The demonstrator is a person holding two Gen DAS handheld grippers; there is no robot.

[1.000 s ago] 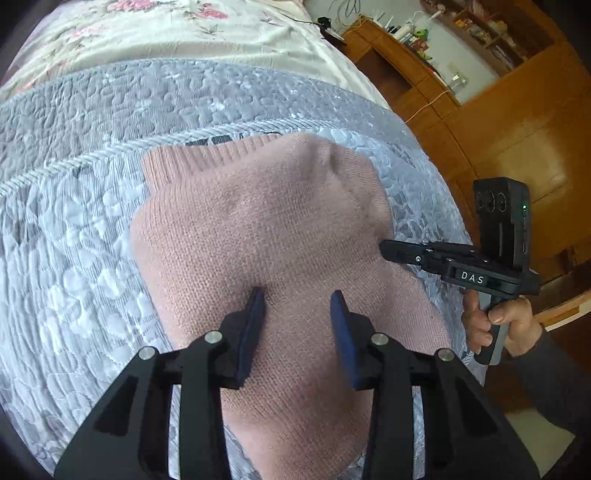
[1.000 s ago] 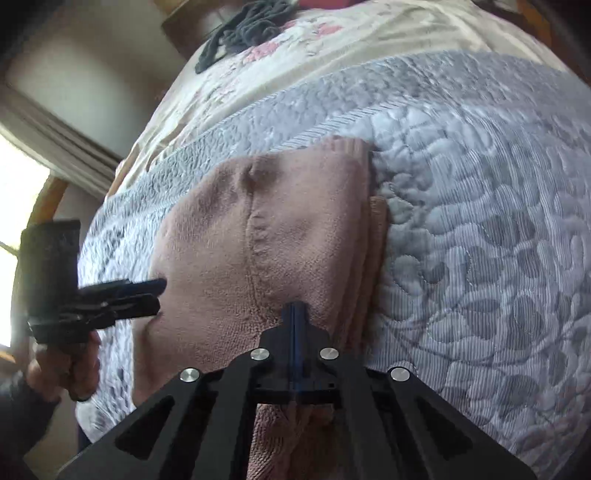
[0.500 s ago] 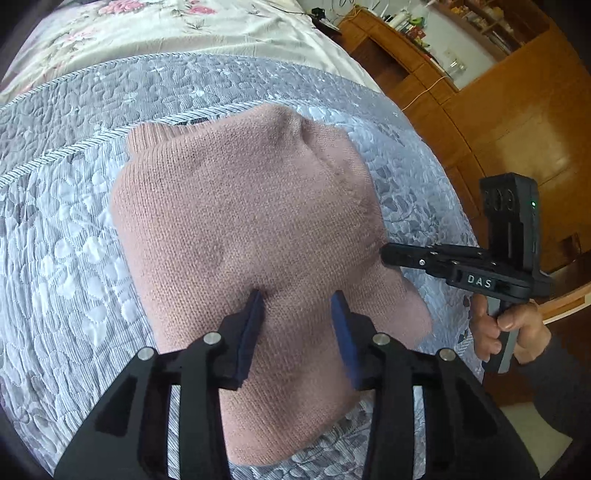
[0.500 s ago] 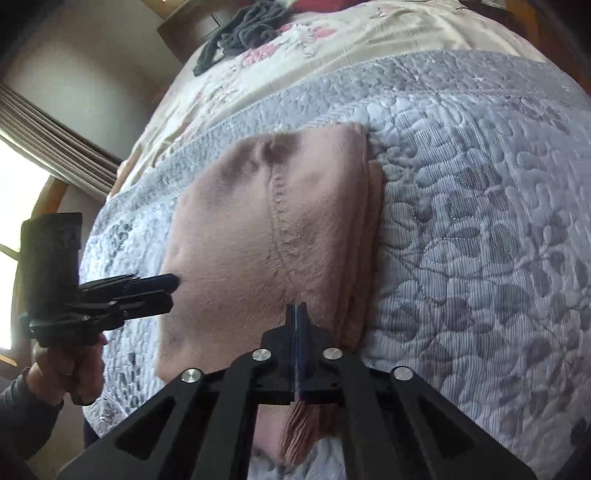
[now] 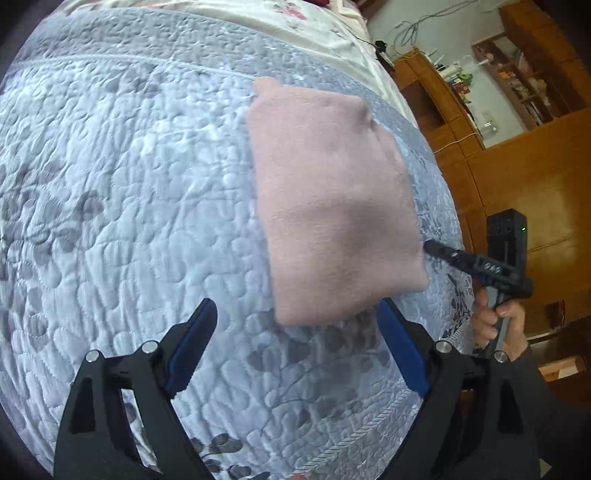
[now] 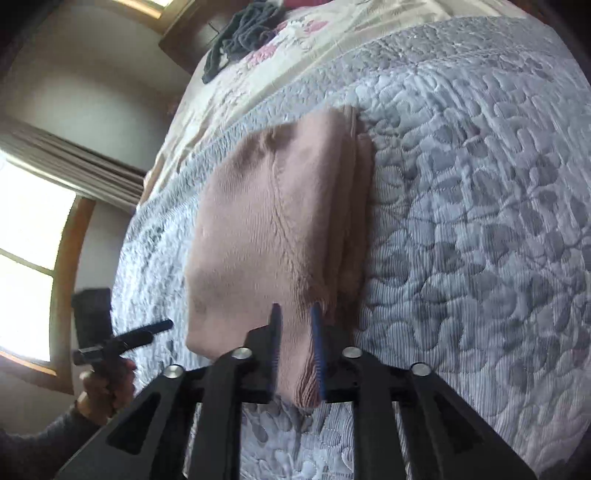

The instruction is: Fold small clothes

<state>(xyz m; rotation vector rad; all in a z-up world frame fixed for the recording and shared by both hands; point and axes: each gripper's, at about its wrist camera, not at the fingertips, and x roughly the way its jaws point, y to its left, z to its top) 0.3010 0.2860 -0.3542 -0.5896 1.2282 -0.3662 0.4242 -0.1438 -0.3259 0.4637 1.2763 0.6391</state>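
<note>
Pink sweater folded, long axis running away over the quilt; right gripper part-open astride its near edge, left gripper wide open, empty, just short.

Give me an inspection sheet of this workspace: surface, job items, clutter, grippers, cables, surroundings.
Surface: grey quilted bedspread over a floral sheet.
Job's things: pink knitted garment, folded into a rectangle, layered edges along one side.
Clutter: dark garment bunched at the far end of the bed.
Grippers: left gripper wide open, nothing between its fingers, near the garment's near edge; right gripper partly open, fingers astride the garment's near corner, gaps visible.
Cables: wires hanging on the wall above the wooden cabinet.
Surroundings: wooden shelving, window with curtain.
</note>
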